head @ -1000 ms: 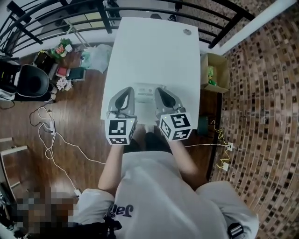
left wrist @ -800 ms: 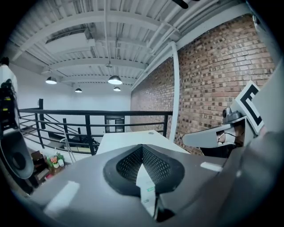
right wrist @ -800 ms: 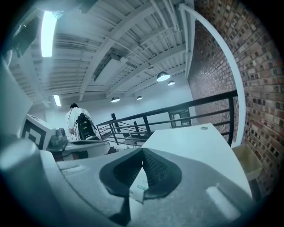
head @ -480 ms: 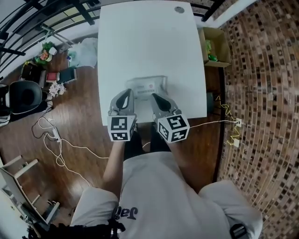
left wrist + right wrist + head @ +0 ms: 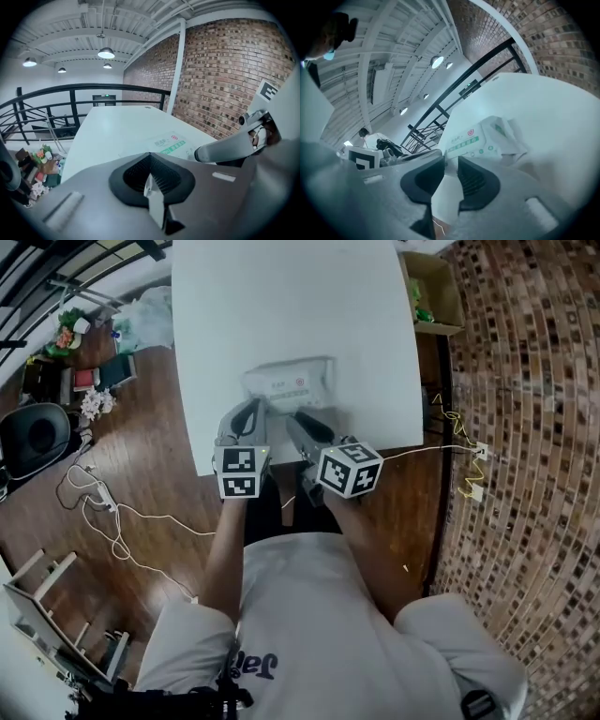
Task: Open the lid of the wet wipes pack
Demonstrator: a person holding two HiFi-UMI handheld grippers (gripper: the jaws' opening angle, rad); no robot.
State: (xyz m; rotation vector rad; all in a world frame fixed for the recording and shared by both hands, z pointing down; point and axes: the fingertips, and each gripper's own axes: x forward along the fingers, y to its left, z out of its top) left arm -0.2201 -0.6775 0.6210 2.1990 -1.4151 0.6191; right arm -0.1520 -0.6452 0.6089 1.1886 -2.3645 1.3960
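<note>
The wet wipes pack (image 5: 289,382) is white with green and red print and lies flat on the white table (image 5: 281,296), near its front edge. It also shows in the left gripper view (image 5: 171,146) and the right gripper view (image 5: 483,138). My left gripper (image 5: 247,414) hovers just short of the pack's near left corner, and its dark pads (image 5: 150,157) are shut on nothing. My right gripper (image 5: 298,420) sits just before the pack's near edge. Its jaws (image 5: 450,164) are opening, with a clear gap and nothing between them.
A cardboard box (image 5: 433,292) stands on the floor right of the table. Cables (image 5: 103,512), a black chair (image 5: 37,432) and small clutter (image 5: 84,371) lie on the wooden floor to the left. A black railing (image 5: 70,93) runs beyond the table's far end.
Both grippers have sunk toward the table and now sit close before the pack. The right gripper has rolled and its jaws have parted.
</note>
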